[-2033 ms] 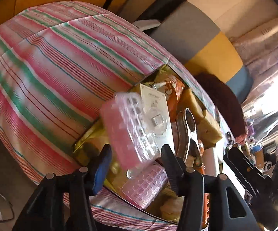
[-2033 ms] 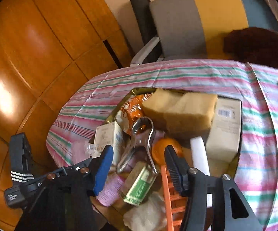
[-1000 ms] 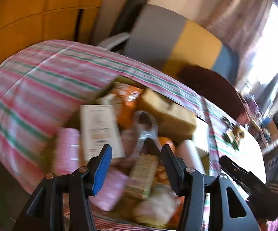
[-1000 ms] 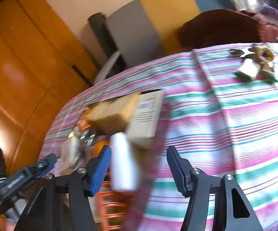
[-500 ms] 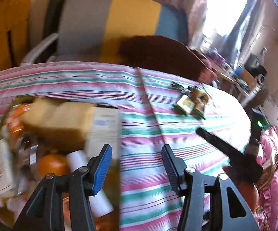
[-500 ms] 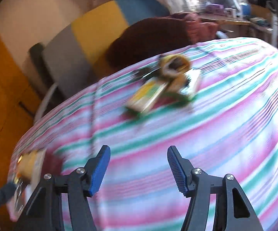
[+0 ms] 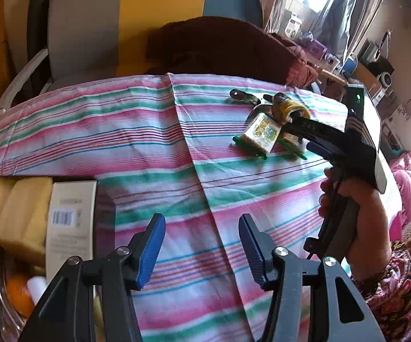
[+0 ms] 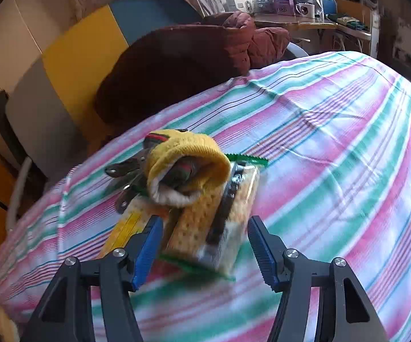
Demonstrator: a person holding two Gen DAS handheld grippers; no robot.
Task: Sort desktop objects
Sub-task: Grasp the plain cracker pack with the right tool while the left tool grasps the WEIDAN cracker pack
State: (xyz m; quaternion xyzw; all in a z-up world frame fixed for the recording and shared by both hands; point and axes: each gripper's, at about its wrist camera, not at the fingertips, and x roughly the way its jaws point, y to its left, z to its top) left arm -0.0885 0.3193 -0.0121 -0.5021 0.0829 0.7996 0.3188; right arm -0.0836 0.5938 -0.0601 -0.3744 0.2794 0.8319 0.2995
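Note:
A small heap lies on the striped tablecloth (image 7: 154, 131): a yellow knitted sock roll (image 8: 185, 165), cracker packets (image 8: 205, 225) with green ends, and metal clips (image 8: 125, 171). It also shows in the left wrist view (image 7: 262, 131). My right gripper (image 8: 205, 245) is open, its jaws on either side of the nearest cracker packet, not closed on it. My left gripper (image 7: 202, 245) is open and empty over bare cloth. A box of sorted things (image 7: 71, 216) sits at the left.
The box holds a white carton, yellow sponges (image 7: 11, 208), an orange item and a metal clamp. A dark red jacket (image 8: 177, 62) lies on the chair behind the table. A cluttered desk (image 8: 291, 11) stands at the far right. The table edge curves away on the right.
Both grippers swung right, away from the box. The right gripper closed in on the sock-and-cracker heap, which now fills its view. Two seconds ago the left gripper had a pink case between its jaws; now it is empty.

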